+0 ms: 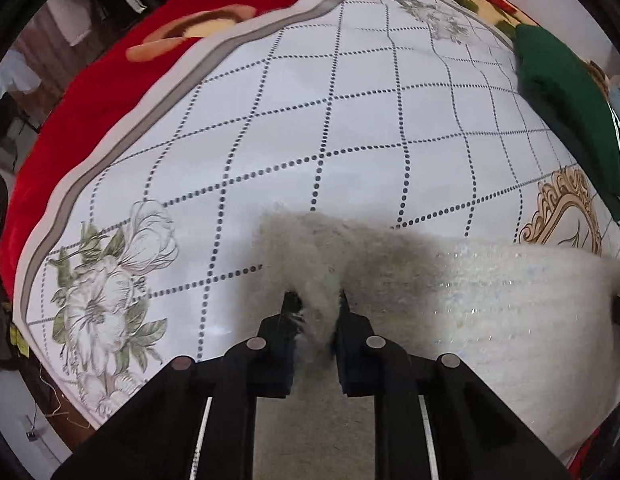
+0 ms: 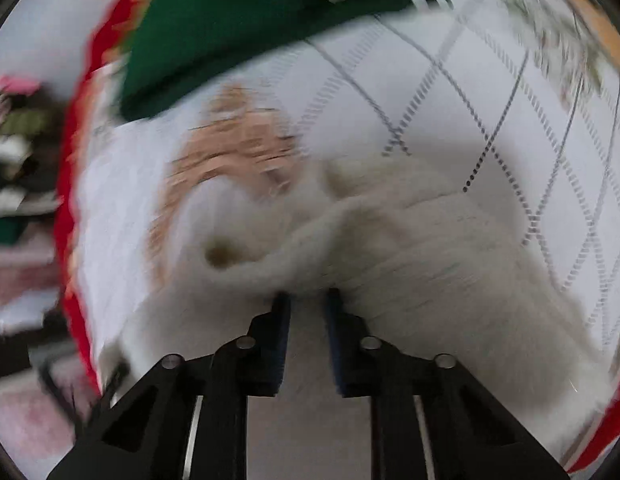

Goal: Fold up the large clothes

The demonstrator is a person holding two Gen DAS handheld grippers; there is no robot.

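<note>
While you hold both tools pointing steeply down at the bed, this is how things stand.

Left gripper [image 1: 314,300]: your jaws stand nearly together, pinching a raised tuft of the fluffy cream garment [image 1: 490,292] between the pads.

Right gripper [image 2: 307,296]: your jaws are drawn close on a rolled fold of the same cream garment [image 2: 430,264]; the right wrist view is smeared by blur, so the exact bite on the pads is hard to read.

Cream garment: it lies on the patterned sheet [image 1: 350,128] along the near edge of the bed, spreading rightward from your left tool in the left wrist view.

Patterned sheet: white with a dotted diamond grid, a grey border, a pale flower print [image 1: 105,280] at its near left corner and a gold scroll motif [image 1: 566,208] toward its right edge.

Green garment [image 1: 570,112]: dark green with white stripes, lying at the right edge of the sheet, well apart from the cream one.

Red blanket [image 1: 89,92]: under the sheet, showing along its far and left edges.
</note>
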